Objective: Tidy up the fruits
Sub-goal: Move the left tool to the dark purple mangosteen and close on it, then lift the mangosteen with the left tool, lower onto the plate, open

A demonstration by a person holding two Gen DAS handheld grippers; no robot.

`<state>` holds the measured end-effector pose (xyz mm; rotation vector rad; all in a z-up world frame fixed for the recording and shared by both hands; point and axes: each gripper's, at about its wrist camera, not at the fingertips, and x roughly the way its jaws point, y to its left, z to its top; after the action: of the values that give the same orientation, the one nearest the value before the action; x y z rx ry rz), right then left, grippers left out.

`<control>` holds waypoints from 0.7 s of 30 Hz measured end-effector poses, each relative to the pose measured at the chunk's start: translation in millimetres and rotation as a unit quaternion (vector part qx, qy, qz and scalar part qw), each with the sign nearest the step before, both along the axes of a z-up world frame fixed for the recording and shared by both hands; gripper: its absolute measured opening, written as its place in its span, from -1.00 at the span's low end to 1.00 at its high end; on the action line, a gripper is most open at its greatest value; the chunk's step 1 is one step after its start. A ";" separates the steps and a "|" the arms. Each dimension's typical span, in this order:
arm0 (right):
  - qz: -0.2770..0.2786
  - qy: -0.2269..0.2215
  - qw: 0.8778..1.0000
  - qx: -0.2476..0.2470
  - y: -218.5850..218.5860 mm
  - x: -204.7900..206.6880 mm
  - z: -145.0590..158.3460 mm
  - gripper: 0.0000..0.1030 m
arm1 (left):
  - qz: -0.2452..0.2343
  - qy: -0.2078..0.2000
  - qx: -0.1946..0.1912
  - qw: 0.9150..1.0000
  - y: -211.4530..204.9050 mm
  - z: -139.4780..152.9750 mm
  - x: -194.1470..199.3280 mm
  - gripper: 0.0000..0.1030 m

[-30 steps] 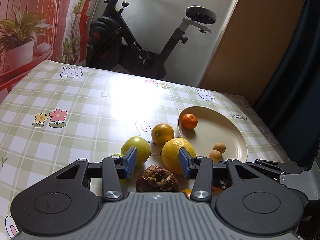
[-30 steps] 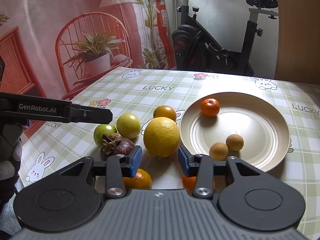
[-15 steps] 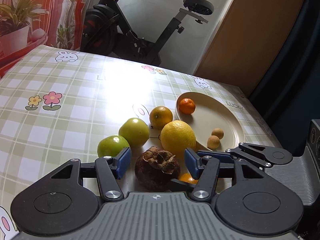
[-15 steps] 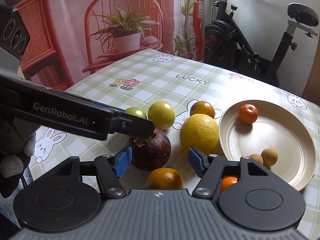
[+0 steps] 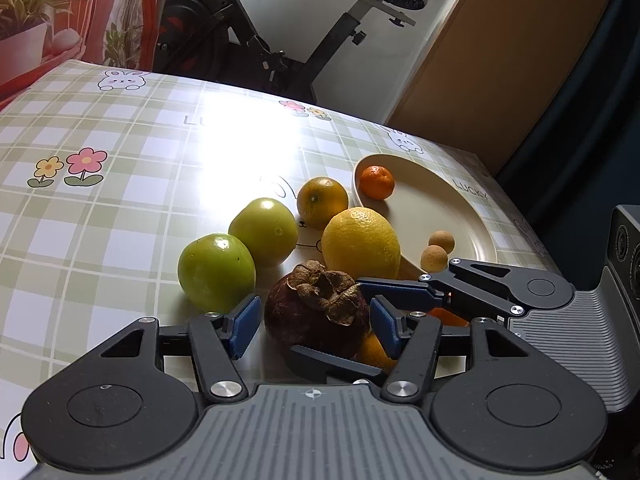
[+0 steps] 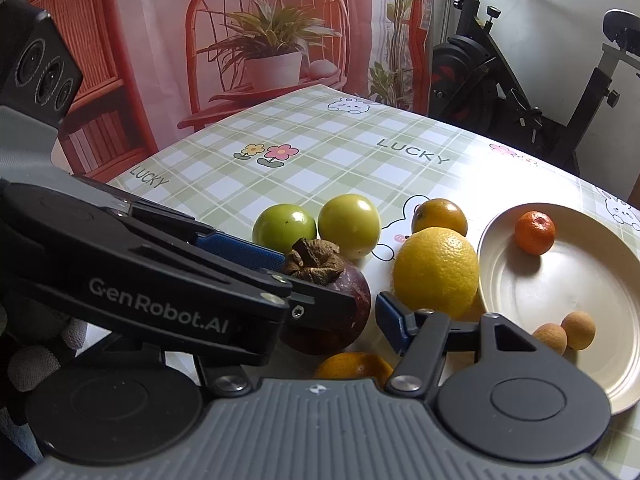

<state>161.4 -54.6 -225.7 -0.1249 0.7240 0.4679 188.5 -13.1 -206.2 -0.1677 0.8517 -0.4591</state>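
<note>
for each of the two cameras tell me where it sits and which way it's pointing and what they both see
Left wrist: on the left gripper, low over the table, facing the exercise bike; its open fingers straddle the mangosteen.
Right wrist: on the right gripper, facing the plant backdrop; a gloved hand shows at left.
Shared: mangosteen, lemon, plate, each other's gripper.

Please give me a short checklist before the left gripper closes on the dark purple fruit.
1. Left gripper open: ok.
2. Purple fruit between its fingers: ok.
3. Pads touching the fruit: not ok, gaps on both sides.
4. Right gripper clear of the fruit: not ok, its fingers flank it too.
5. Free room on the plate: ok.
6. Lemon clear of the path: cannot tell.
</note>
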 end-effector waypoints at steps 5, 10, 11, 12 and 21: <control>-0.003 0.006 1.000 0.005 -0.8 1.5 -3.0 0.24 | -0.001 0.007 -0.011 1.000 0.4 -4.7 3.4 0.23; -0.009 0.015 1.000 0.010 -2.2 4.0 -6.7 0.23 | 0.000 0.008 -0.014 1.000 -1.0 -8.2 4.7 0.25; -0.011 0.016 1.000 0.012 -2.6 4.2 -6.8 0.21 | -0.001 0.007 -0.012 1.000 -1.6 -8.4 4.4 0.24; -0.012 0.016 1.000 0.014 -3.1 3.9 -6.8 0.21 | -0.001 0.005 -0.011 1.000 -2.3 -8.4 3.7 0.24; -0.016 -0.012 0.999 0.036 -11.3 -4.9 6.7 0.21 | 0.002 -0.020 -0.001 1.000 -8.4 11.4 -4.5 0.23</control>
<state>156.4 -65.9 -219.0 -0.0500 0.6845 0.4603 184.0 -21.5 -194.8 -0.1611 0.8114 -0.4584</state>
